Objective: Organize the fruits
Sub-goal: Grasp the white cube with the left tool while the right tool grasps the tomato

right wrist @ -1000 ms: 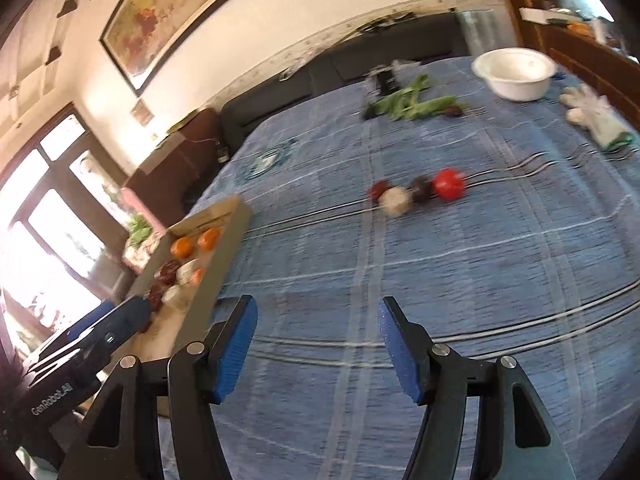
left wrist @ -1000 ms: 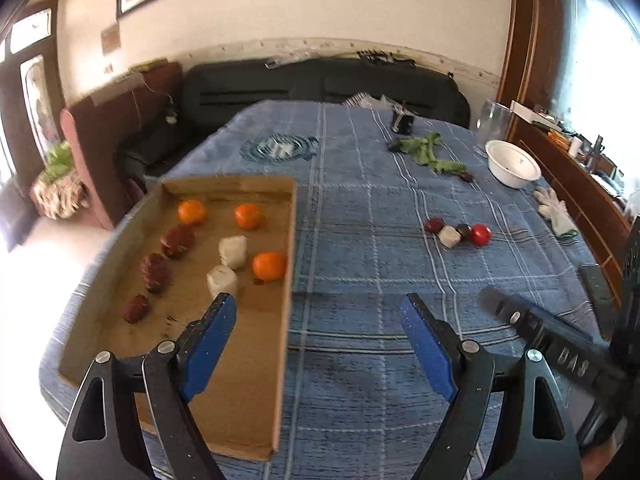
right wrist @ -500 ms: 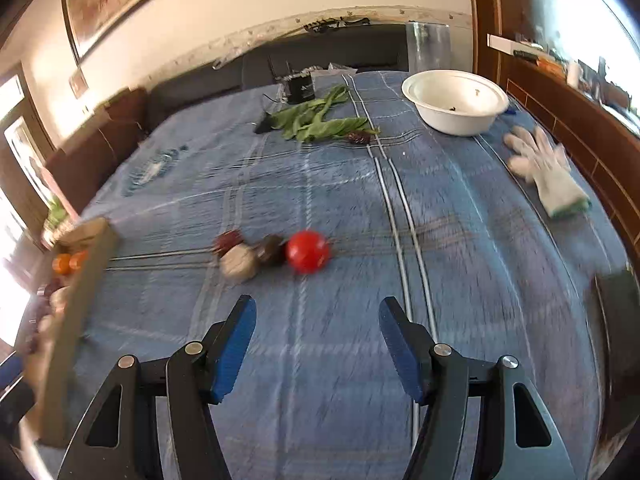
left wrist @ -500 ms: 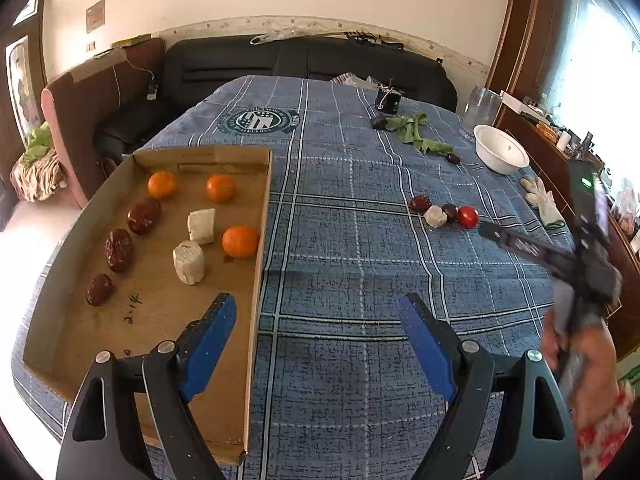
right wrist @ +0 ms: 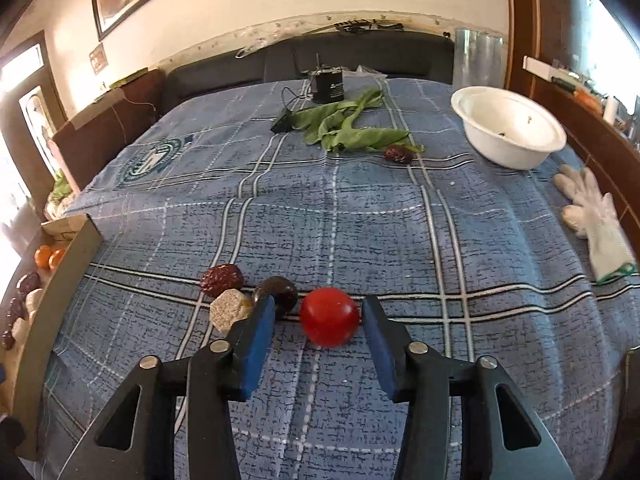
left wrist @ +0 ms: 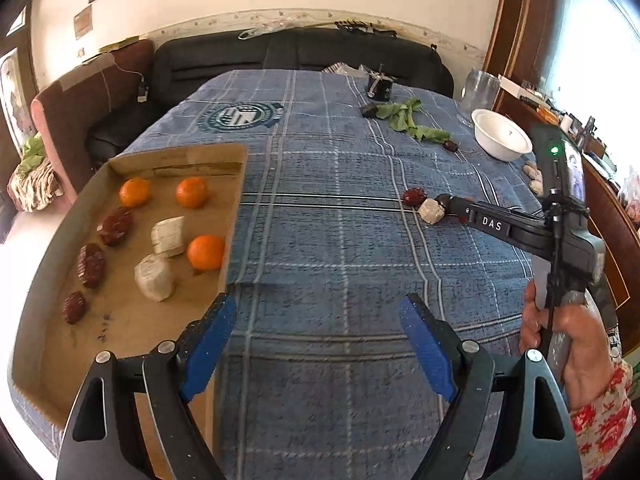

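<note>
Desk (left wrist: 340, 240) under a blue plaid cloth fills both views. Cardboard tray (left wrist: 72, 352) at left of the left wrist view holds three oranges (left wrist: 206, 252), three dates and two white chunks. White bowl (right wrist: 512, 132) sits upper right of the right wrist view, greens (right wrist: 344, 128) at upper centre. Left tongs (left wrist: 316, 344) spread, nothing between them, low centre over bare cloth. Right tongs (right wrist: 318, 330) closing around the tomato (right wrist: 329, 316), lower centre; pads flank it, not yet pressing. Dark fruit (right wrist: 280, 290), pale chunk (right wrist: 228, 312) and date (right wrist: 222, 279) lie just left of it.
</note>
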Demonstrator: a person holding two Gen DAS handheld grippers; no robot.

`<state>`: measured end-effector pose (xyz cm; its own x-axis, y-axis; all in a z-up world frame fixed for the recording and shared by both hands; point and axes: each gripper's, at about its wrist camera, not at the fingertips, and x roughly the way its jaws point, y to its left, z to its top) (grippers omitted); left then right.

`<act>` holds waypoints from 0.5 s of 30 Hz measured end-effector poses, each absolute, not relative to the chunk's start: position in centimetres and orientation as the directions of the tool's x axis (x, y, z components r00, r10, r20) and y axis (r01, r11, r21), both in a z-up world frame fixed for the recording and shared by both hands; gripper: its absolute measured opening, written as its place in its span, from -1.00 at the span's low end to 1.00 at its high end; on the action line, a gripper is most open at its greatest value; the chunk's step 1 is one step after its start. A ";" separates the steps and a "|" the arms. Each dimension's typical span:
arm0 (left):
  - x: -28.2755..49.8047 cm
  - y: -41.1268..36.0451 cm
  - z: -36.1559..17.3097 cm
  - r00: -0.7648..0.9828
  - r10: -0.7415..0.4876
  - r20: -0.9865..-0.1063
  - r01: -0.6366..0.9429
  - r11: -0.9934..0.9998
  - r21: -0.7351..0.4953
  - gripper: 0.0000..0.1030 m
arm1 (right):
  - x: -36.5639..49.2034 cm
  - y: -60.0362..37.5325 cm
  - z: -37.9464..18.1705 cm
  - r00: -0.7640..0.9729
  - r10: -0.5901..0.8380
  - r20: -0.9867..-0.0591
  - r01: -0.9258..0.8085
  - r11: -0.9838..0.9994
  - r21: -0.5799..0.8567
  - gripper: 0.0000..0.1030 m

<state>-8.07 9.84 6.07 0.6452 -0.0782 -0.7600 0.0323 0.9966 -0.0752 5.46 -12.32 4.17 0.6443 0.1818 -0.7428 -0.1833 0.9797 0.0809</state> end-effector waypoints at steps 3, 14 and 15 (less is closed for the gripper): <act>-6.3 8.0 5.7 0.639 -0.080 -0.765 0.057 0.997 -0.057 0.62 | 5.4 -12.5 4.2 0.638 0.202 -0.743 -0.197 0.976 0.096 -0.35; 1.0 0.5 4.1 0.617 -0.176 -0.767 0.214 0.975 -0.052 0.31 | 5.5 -15.6 4.9 0.633 0.210 -0.745 -0.133 0.978 0.162 -0.39; 1.7 0.1 3.8 0.611 -0.184 -0.770 0.225 0.973 -0.054 0.28 | 5.6 -15.7 4.8 0.628 0.213 -0.749 -0.131 0.977 0.167 -0.39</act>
<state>1.67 0.06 3.76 0.6108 -0.1841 -0.7701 0.2245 0.9729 -0.0545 5.63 -15.74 4.79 0.6277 0.2126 -0.7488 -0.1315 0.9771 0.1672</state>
